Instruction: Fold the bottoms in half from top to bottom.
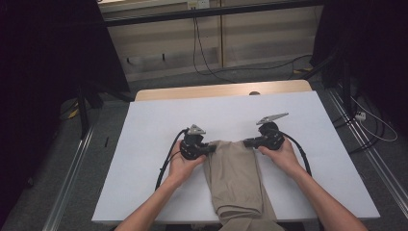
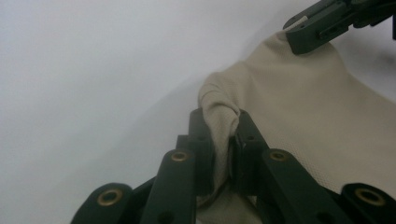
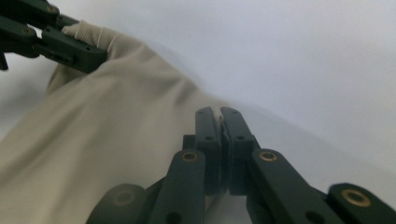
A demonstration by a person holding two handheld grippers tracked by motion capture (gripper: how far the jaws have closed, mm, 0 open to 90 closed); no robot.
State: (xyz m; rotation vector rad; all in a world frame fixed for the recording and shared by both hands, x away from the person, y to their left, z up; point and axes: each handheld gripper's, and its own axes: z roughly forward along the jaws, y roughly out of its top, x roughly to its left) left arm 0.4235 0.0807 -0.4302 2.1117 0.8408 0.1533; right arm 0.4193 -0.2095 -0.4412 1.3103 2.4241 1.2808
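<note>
A beige cloth (image 1: 235, 173) lies on the white table top (image 1: 154, 125), running from the middle to the near edge and hanging over it. My left gripper (image 1: 211, 148) is shut on the cloth's far left corner; in the left gripper view the bunched fabric (image 2: 219, 105) sits pinched between the jaws of my left gripper (image 2: 222, 122). My right gripper (image 1: 247, 142) holds the far right corner, with its jaws (image 3: 219, 114) pressed together on the cloth's edge (image 3: 102, 130). Each gripper view shows the other gripper gripping its corner: the right gripper (image 2: 295, 33) and the left gripper (image 3: 98, 46).
A strip of bare wooden table (image 1: 216, 90) shows along the far side. A black cable (image 1: 166, 163) trails from the left gripper across the table top, another (image 1: 300, 154) from the right. Cables (image 1: 211, 67) lie on the floor beyond the table, with dark curtains on both sides.
</note>
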